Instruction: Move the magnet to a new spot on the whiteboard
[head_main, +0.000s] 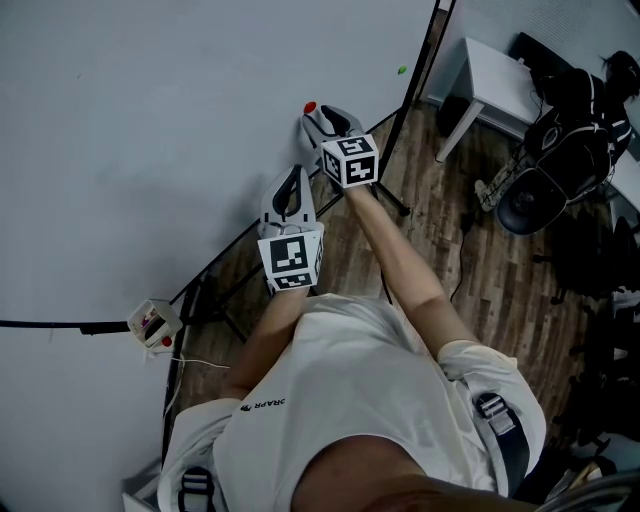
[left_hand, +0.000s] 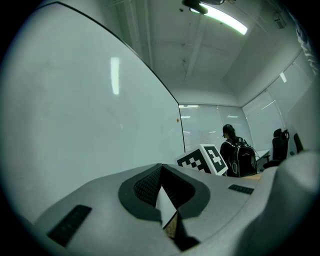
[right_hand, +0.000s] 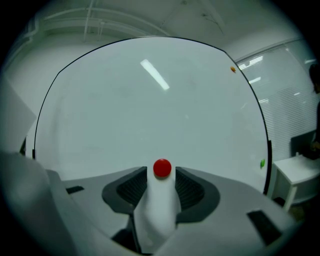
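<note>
Right gripper (right_hand: 161, 172) jaws open astride magnet (right_hand: 162, 168) on whiteboard (right_hand: 150, 110), left gripper (left_hand: 160, 169) closed; likely release step, so next back straight off.

Red magnet (right_hand: 162, 168), white whiteboard (right_hand: 150, 110), black-and-white patterned marker cube (head_main: 350, 160)

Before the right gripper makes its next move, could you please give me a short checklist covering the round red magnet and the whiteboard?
1. Round red magnet sits on the white whiteboard: ok.
2. Right gripper jaws stand apart, pads not pressing the magnet: ok.
3. Magnet centred at the right gripper's jaw tips: ok.
4. Bare board around the magnet for a new spot: ok; the small green dot and the small orange dot sit far off near the board's right edge.
5. Left gripper jaws together, nothing held, beside the board and away from the magnet: ok.
6. Magnet already at its new spot: cannot tell.
</note>
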